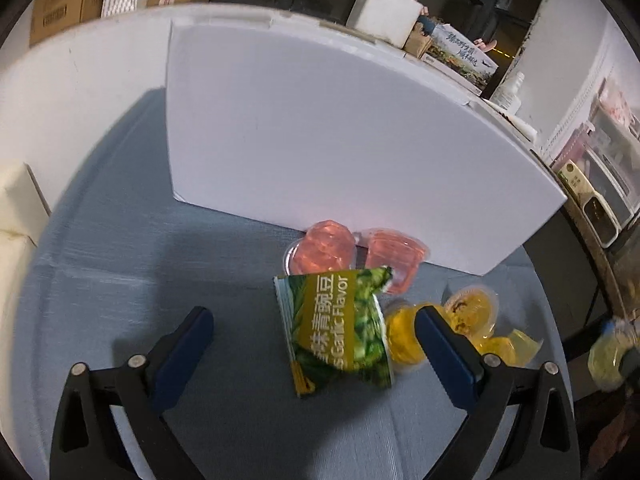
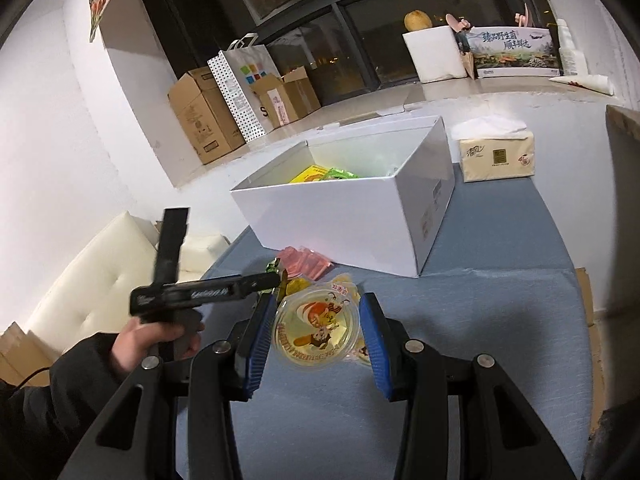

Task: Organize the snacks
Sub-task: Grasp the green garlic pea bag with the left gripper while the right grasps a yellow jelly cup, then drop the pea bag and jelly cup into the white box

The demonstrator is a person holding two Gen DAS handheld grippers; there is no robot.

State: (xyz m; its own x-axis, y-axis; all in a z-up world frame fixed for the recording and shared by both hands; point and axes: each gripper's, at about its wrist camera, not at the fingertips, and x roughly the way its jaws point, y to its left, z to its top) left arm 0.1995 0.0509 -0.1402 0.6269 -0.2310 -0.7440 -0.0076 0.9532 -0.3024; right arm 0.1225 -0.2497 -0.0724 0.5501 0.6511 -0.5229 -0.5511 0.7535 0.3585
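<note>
My left gripper (image 1: pixel 312 316) stands open just above a green garlic-pea bag (image 1: pixel 340 328) lying on the blue tablecloth (image 1: pixel 160 280); its pads do not touch the bag. Beyond the bag, two pink jelly cups (image 1: pixel 324 252) rest against the white box (image 1: pixel 320 140). Yellow jelly cups (image 1: pixel 472 312) lie to the bag's right. My right gripper (image 2: pixel 318 300) is shut on a yellow jelly cup with a cartoon lid (image 2: pixel 316 330), held clear above the cloth. The open white box (image 2: pixel 340 224) holds yellow and green packets (image 2: pixel 320 174).
A tissue pack (image 2: pixel 496 154) sits right of the box. A cream sofa (image 2: pixel 100 272) borders the table's left side. Cardboard boxes (image 2: pixel 200 120) and a paper bag (image 2: pixel 244 84) stand by the far window. A person's hand (image 2: pixel 160 336) grips the left tool.
</note>
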